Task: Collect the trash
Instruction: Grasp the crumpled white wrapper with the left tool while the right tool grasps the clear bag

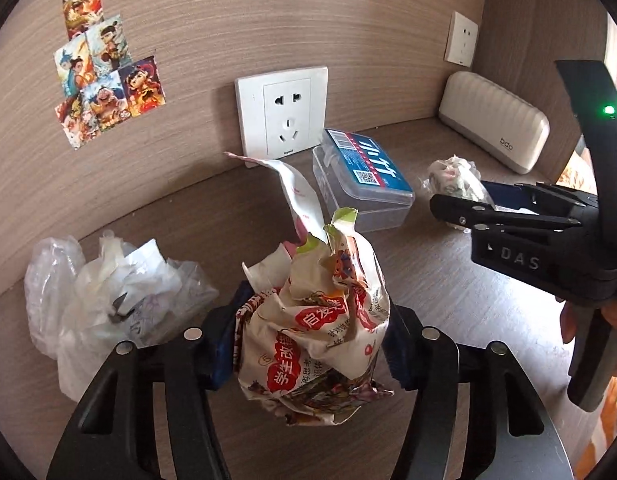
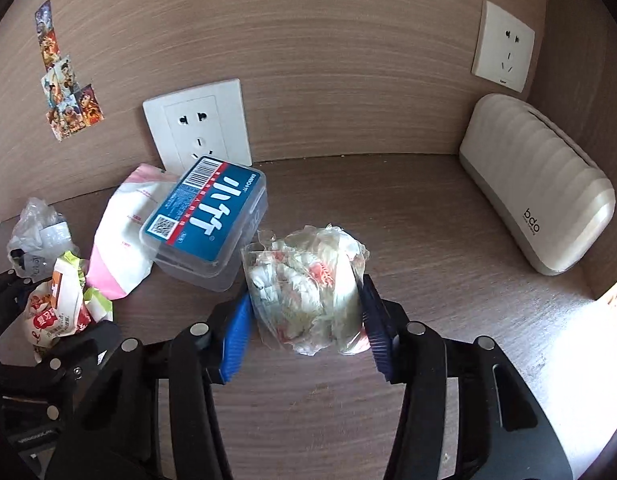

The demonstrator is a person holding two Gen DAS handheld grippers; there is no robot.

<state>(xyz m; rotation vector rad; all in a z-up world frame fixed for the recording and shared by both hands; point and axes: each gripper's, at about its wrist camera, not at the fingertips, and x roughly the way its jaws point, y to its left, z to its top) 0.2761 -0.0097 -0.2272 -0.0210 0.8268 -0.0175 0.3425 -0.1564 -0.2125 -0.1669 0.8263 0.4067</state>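
With the left gripper (image 1: 310,354) clamping a crumpled wrapper (image 1: 312,344) at lower centre and the right gripper (image 2: 306,320) squeezing a plastic wad (image 2: 308,286), a clear bag (image 1: 104,292) at left and a pink packet (image 2: 124,236) remained on the tabletop (image 2: 428,220).

The box (image 2: 206,226) lies on the shelf (image 2: 428,220) before the wall socket (image 2: 198,124), partly over a pouch (image 2: 120,236). A wad (image 2: 308,288) lies right of the box; a case (image 2: 536,188) stands far right in the corner; a bag (image 1: 104,292) lies far left

Even indoor light, sunlit glare at right edge, fisheye bending, dark corners
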